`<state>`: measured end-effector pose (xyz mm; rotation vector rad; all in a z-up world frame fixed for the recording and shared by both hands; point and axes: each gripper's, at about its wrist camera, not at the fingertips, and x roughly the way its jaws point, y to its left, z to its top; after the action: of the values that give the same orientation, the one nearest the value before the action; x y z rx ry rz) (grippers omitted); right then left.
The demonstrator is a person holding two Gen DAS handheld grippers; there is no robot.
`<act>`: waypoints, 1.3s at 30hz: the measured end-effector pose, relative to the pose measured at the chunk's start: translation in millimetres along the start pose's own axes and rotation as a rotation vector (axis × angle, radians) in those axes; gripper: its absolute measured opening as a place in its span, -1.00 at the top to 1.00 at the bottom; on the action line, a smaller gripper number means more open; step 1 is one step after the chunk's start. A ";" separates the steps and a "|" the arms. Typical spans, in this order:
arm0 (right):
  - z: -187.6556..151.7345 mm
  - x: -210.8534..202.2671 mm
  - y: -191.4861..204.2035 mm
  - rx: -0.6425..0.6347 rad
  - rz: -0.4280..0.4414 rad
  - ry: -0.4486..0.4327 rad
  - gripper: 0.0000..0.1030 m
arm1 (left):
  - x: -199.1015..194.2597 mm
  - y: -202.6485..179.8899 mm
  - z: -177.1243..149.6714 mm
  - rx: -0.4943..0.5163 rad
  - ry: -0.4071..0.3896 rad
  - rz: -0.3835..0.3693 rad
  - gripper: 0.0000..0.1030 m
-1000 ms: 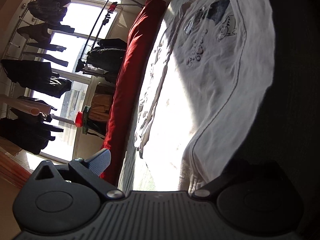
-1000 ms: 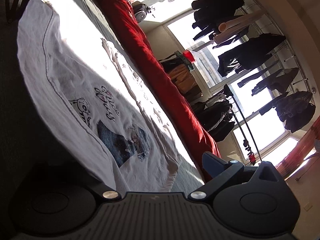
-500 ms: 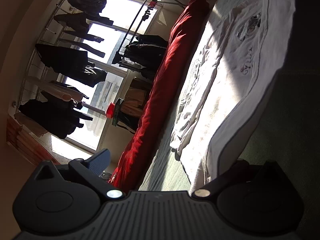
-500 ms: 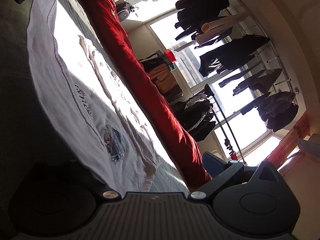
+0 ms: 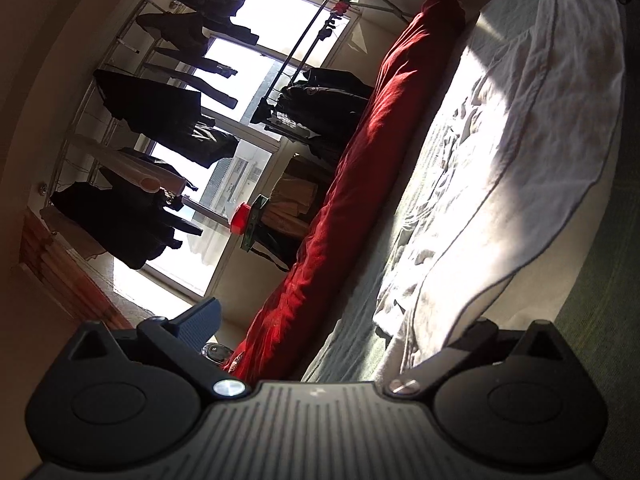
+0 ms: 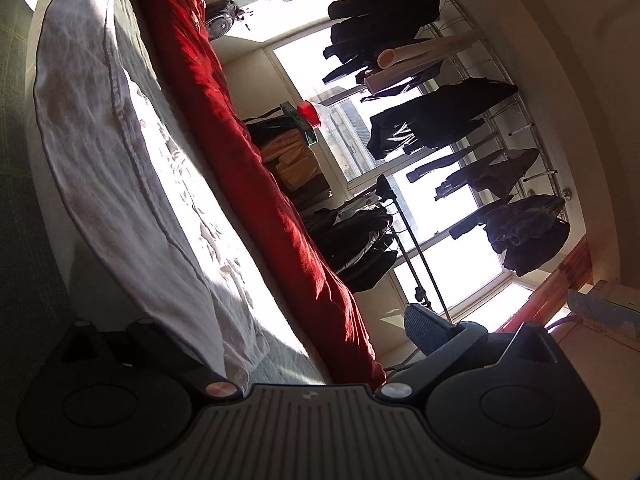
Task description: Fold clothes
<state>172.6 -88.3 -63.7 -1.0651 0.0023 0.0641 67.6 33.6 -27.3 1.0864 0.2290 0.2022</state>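
Note:
A white T-shirt [image 5: 520,160] lies spread on a grey-green bed sheet [image 5: 352,320], half in bright sun. My left gripper [image 5: 340,320] is at its near edge, open. The blue-padded left finger [image 5: 200,320] is in free air; the right finger [image 5: 476,332] is dark under the shirt's hemmed edge. In the right wrist view the same shirt [image 6: 100,140] runs up the left side. My right gripper [image 6: 280,320] is open too, its blue-padded finger [image 6: 424,328] clear and its left finger [image 6: 140,328] beneath the shirt's edge.
A long red rolled blanket [image 5: 360,160] [image 6: 240,140] lies along the bed's far side. Beyond it stand a rack of dark clothes [image 5: 320,108], a pile of folded things with a red object [image 6: 308,112], and bright windows hung with dark garments [image 6: 440,120].
Both grippers have drawn nearer to the shirt's edge and tilted toward the window. The printed picture on the shirt has left both views. The jaws stay wide apart.

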 end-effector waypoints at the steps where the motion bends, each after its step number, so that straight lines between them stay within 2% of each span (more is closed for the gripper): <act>1: 0.9 7.7 -1.7 0.000 -0.004 -0.003 -1.00 | 5.8 0.5 0.8 -0.002 0.000 0.005 -1.00; 5: 6.1 43.9 -9.7 0.006 -0.012 -0.007 -1.00 | 32.4 0.6 4.3 0.009 -0.006 0.027 -1.00; 13: 9.0 110.0 -12.4 0.000 -0.007 -0.002 -1.00 | 80.2 -3.0 11.2 -0.008 0.007 0.019 -1.00; 19: 12.0 146.7 -14.4 0.012 -0.003 0.004 -1.00 | 108.5 -7.1 16.4 -0.018 0.015 0.016 -1.00; 28: 8.0 198.1 -5.7 0.007 0.050 0.038 -1.00 | 149.1 -15.7 22.3 -0.015 0.034 -0.008 -1.00; 35: 2.5 241.7 -0.5 0.079 0.182 0.127 -1.00 | 180.7 -29.2 18.2 -0.023 0.082 -0.089 -1.00; 39: -5.4 260.6 1.7 0.133 0.324 0.200 -1.00 | 180.6 -34.2 12.3 -0.019 0.109 -0.162 -0.98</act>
<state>432.8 -78.8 -76.3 -0.9266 0.3560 0.2459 245.8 57.0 -67.6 1.0339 0.4109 0.1183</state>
